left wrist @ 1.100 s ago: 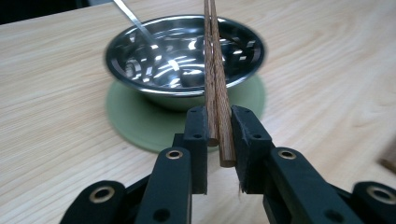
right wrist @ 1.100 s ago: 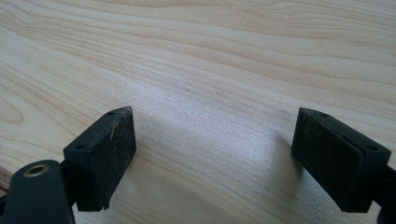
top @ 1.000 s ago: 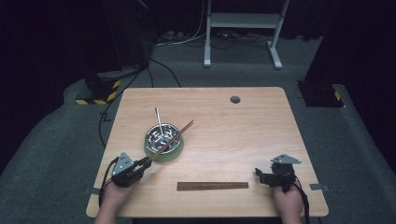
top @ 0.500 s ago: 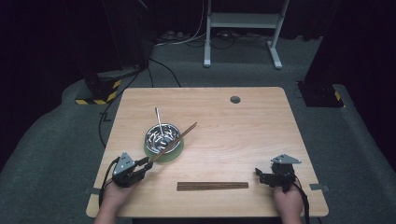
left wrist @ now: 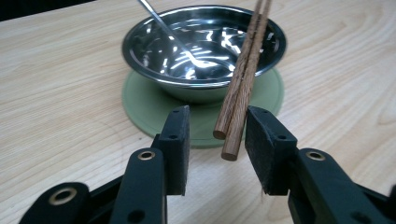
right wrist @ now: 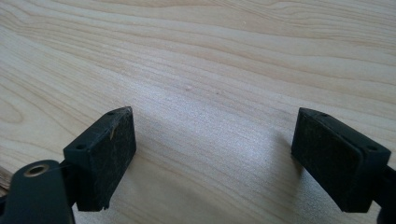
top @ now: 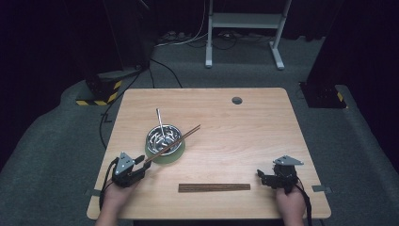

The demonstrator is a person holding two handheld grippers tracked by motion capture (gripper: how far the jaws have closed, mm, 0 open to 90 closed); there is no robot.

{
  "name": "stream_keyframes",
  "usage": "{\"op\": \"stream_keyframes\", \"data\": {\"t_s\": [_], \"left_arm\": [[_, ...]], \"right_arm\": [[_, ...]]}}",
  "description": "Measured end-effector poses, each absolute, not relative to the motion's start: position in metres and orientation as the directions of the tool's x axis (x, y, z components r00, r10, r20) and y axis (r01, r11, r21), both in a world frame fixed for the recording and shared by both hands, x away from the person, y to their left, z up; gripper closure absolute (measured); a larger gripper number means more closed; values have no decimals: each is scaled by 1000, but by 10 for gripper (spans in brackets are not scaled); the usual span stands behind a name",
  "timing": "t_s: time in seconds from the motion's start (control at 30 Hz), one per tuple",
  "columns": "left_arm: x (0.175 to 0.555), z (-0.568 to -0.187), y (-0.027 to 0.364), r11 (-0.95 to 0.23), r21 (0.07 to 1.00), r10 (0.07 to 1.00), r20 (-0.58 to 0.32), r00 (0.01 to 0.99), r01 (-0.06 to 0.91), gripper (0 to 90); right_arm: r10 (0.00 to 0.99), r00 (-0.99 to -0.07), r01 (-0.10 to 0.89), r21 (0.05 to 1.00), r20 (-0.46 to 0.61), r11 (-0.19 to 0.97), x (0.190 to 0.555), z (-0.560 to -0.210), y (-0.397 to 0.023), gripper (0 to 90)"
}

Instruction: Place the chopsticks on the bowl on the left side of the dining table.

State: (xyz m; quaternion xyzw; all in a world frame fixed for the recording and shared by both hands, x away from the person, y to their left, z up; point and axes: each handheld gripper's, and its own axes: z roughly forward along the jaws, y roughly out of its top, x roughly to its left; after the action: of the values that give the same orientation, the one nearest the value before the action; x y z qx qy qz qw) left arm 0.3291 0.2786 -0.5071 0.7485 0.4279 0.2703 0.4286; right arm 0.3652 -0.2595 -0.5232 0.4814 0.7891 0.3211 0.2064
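A steel bowl [top: 163, 138] with a spoon [top: 160, 121] in it stands on a green round mat [top: 175, 157] at the table's left. A pair of brown chopsticks [top: 181, 137] lies slanted across the bowl's rim. Their near ends [left wrist: 232, 122] hang between the jaws of my left gripper [top: 141, 163] [left wrist: 217, 140]. The jaws have just been opening, and the pads stand clear of the sticks. My right gripper [top: 261, 178] [right wrist: 215, 158] rests at the front right, open wide over bare wood.
A second brown pair of chopsticks [top: 214, 187] lies flat near the front edge, between the two grippers. A small round hole [top: 236, 100] marks the far side of the wooden table [top: 244, 141]. Dark floor, cables and a stand lie beyond.
The left jaws have spread and let go of the chopsticks, which now rest on the bowl's rim. Neither hand has shifted.
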Motion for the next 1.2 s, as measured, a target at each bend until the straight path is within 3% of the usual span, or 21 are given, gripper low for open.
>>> {"op": "stream_keyframes", "data": {"t_s": [0.53,0.77,1.2], "left_arm": [[343,-509,281,-167,873,946,12,323,458,596],[350,-508,284,-138,869,958,-5,288,475,596],[363,-498,289,-145,861,957,-3,290,487,608]], "right_arm": [[888,-461,627,703,-12,335,367,-523,-256,130],[884,-468,640,684,-15,350,370,-520,-251,135],[836,-548,552,742,-23,381,386,-485,-198,136]]}}
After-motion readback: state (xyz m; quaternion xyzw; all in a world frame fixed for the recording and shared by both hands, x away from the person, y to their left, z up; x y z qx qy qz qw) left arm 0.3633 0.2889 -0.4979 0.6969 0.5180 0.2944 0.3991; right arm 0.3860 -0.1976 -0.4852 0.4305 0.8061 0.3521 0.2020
